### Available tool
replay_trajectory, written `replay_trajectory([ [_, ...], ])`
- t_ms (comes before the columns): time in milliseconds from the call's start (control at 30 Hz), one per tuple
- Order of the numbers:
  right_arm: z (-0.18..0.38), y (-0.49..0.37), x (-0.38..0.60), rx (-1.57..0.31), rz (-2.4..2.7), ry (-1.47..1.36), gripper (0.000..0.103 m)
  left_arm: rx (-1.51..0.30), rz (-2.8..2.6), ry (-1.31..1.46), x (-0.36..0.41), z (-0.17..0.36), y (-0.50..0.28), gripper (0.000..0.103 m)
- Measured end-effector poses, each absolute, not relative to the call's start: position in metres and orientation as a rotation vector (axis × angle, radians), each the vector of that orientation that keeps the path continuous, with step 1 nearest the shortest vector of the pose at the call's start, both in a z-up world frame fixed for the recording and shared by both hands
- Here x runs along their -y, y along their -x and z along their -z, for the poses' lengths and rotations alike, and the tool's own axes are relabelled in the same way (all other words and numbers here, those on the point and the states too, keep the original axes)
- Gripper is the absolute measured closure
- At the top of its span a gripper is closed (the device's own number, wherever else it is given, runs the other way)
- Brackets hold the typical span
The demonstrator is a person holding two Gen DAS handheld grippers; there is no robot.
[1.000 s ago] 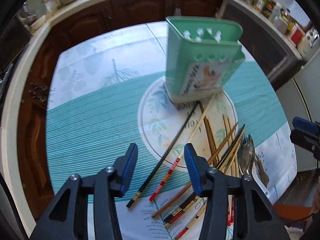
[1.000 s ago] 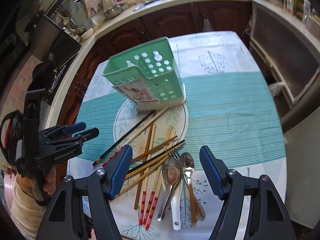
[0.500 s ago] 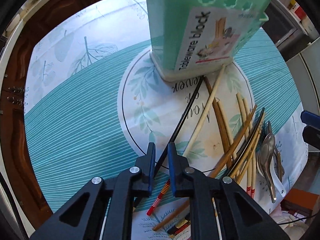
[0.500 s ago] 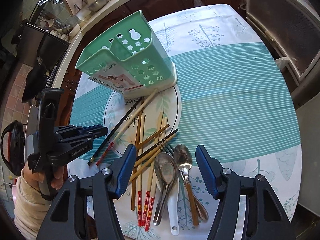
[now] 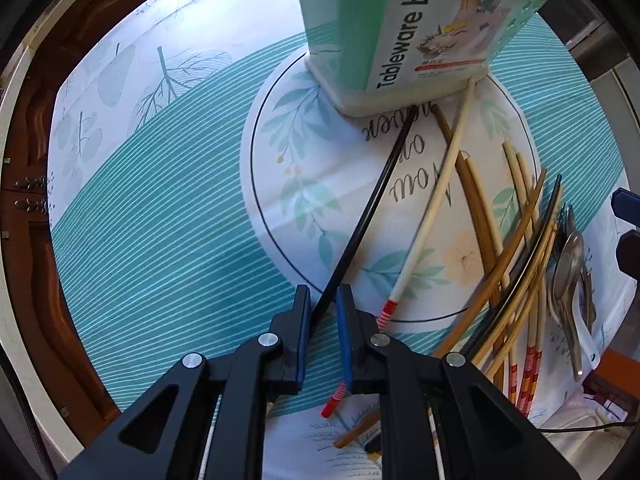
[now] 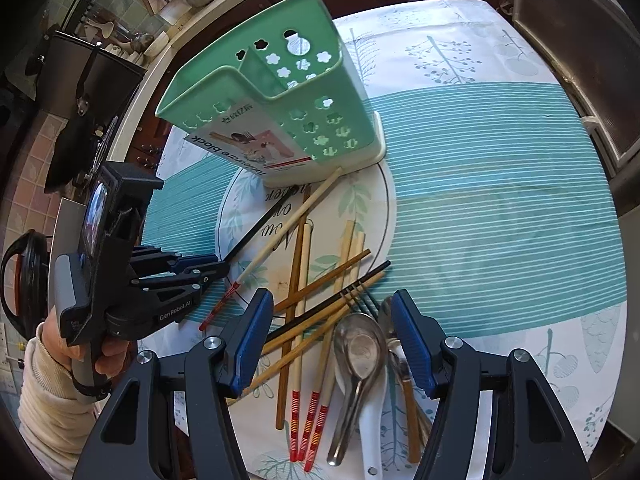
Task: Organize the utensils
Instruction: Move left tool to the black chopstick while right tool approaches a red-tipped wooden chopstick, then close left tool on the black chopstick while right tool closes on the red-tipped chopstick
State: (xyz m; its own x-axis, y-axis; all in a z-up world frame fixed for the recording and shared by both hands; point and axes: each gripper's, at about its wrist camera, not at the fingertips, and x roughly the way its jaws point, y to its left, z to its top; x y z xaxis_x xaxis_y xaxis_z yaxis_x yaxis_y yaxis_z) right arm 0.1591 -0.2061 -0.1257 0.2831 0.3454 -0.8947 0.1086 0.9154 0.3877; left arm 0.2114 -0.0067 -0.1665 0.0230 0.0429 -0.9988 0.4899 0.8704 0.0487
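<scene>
The black chopstick (image 5: 370,216) lay on the tablecloth (image 5: 160,240), its far tip near the foot of the green tableware block (image 5: 360,20), its near end between the left gripper (image 5: 323,300) fingers, which had narrowed from wide apart a second earlier to a slim gap around it; whether they touched it could not be told. Beside it lay the cream chopstick (image 5: 436,192). The right gripper (image 6: 332,312) stayed wide open above the spoons (image 6: 360,352).

Worktop (image 6: 500,184) carried a teal-striped cloth (image 6: 480,240); on it stood a green utensil holder (image 6: 280,108), with scattered chopsticks (image 6: 316,300) and spoons (image 6: 360,352) alongside.
</scene>
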Motion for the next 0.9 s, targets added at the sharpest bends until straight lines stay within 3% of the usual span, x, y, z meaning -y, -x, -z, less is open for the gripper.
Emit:
replay_trajectory([
  [300,0.125,-0.179,0.173,-1.296,-0.208,-0.442,0.040,-1.514,0.374,-0.535,0.014,0.172,-0.190,0.090],
  [333,0.125,-0.180,0.171,-1.297,-0.211,-0.446,0.040,-1.518,0.382,-0.534,0.016,0.171,-0.189,0.096],
  [433,0.128,-0.189,0.158,-1.314,-0.212,-0.476,0.040,-1.511,0.389,-0.554,0.027,0.170,-0.181,0.097],
  [633,0.147,-0.203,0.141,-1.374,-0.197,-0.584,0.064,-1.504,0.393,-0.514,0.029,0.168,-0.171,0.098],
  [900,0.179,-0.218,0.125,-1.418,-0.086,-0.681,0.074,-1.484,0.412,-0.386,-0.004,0.150,-0.173,0.103],
])
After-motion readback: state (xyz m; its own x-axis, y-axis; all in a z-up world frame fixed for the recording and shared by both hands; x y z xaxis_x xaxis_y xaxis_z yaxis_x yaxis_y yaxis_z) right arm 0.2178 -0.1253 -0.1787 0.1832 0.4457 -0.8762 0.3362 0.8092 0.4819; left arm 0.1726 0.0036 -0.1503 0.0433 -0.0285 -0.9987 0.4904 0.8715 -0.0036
